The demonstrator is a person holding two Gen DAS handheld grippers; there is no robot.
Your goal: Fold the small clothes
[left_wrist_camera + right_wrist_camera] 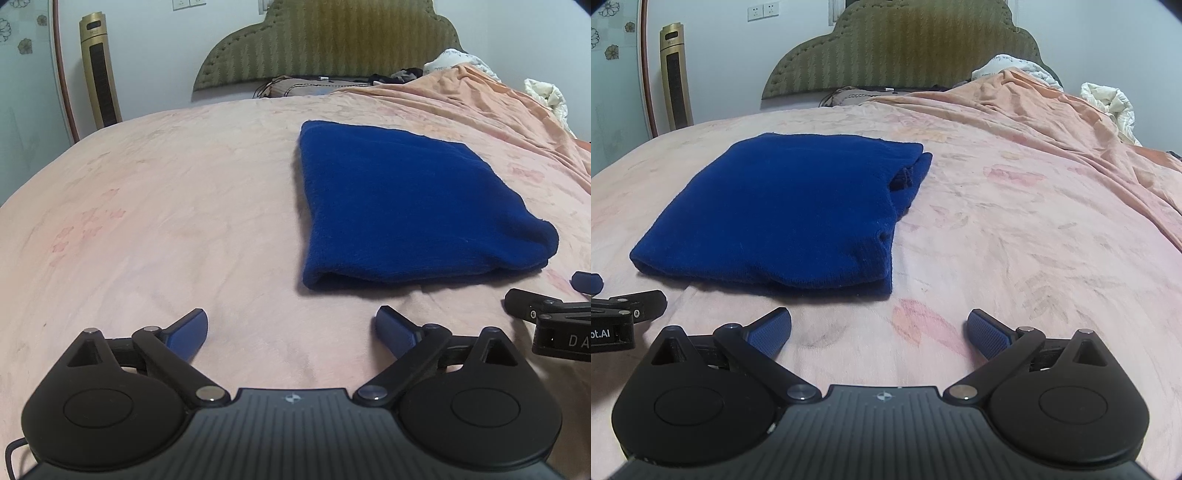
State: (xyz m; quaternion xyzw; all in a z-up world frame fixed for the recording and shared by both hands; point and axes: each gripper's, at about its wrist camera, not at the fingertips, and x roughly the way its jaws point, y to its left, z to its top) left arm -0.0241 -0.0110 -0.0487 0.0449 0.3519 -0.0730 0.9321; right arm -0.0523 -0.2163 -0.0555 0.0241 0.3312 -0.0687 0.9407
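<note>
Blue knit garment [406, 206] lay folded in a neat rectangle on the pink bed sheet [166, 221], just ahead of my 2 grippers. I had the left gripper [291, 334] and the right gripper [879, 332] both spread wide, holding nothing. I judged that a careless finger could catch the near edge and undo the fold.

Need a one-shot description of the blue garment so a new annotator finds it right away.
Start from the bed with the pink floral sheet and olive padded headboard. The folded blue knit garment lies flat on the sheet, just beyond the open left gripper and right gripper, touching neither. It is the only deep-blue, squared-off cloth; the bedding near the headboard is peach or white and rumpled.
</note>
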